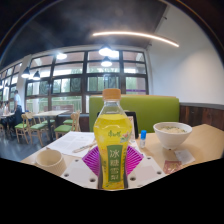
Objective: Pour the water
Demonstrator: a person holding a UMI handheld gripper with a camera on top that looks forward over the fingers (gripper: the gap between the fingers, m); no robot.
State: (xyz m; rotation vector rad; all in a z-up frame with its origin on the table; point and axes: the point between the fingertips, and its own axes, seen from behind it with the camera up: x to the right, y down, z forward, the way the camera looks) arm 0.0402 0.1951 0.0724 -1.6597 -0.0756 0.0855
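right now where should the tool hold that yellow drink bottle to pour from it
Grip the bottle at mid-body, around the label, coming level from the near side as the tool already sits. It stands upright with straight sides there, while the neck narrows toward the orange cap. The pink pads flank it; whether they press is unclear.

Upright yellow-capped bottle (pixel 113 138) of yellow-green drink

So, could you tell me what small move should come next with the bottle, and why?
Probably lift the bottle slightly and carry it toward the white bowl. It stands upright between the fingers, which appear closed on it, its orange cap on. The cap would likely need removing before pouring.
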